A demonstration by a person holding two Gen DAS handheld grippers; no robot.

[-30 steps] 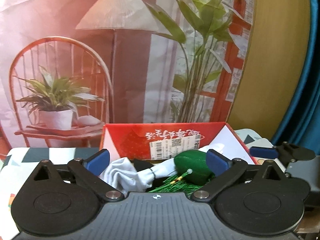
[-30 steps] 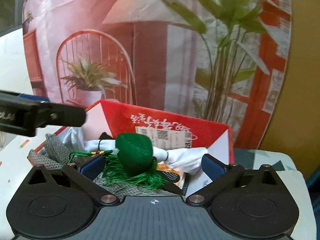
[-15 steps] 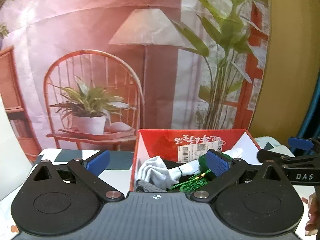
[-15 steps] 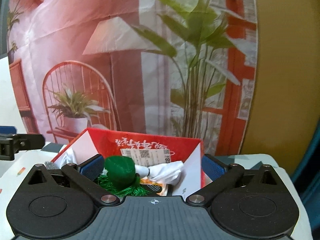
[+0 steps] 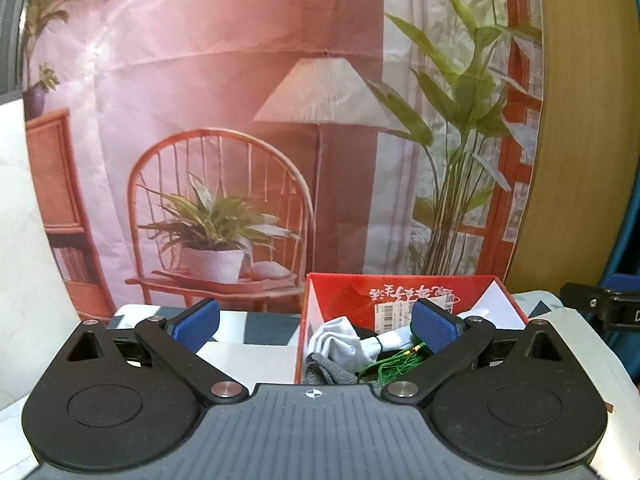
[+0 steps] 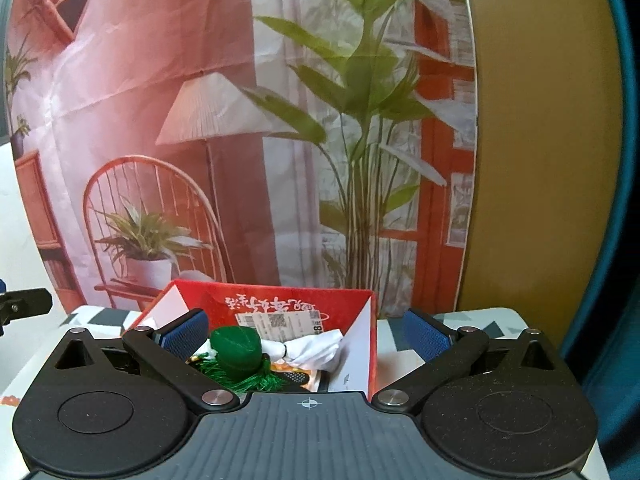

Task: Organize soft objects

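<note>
Showing only rightward, a green pouch (image 6: pixel 236 354) lies in the box (image 6: pixel 370 344), beyond both spread, empty grippers (image 5: pixel 316 322) (image 6: pixel 306 336).

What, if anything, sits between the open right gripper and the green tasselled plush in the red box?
Nothing visible does. The right gripper is open and empty, and the green plush lies on top of the pile in the red box, uncovered, beside the white cloth.

The red box (image 6: pixel 276 302) had its near wall hidden behind the gripper body, the grey cloth (image 5: pixel 326 372) was half covered, and the label (image 6: pixel 280 322) print was too small to read
</note>
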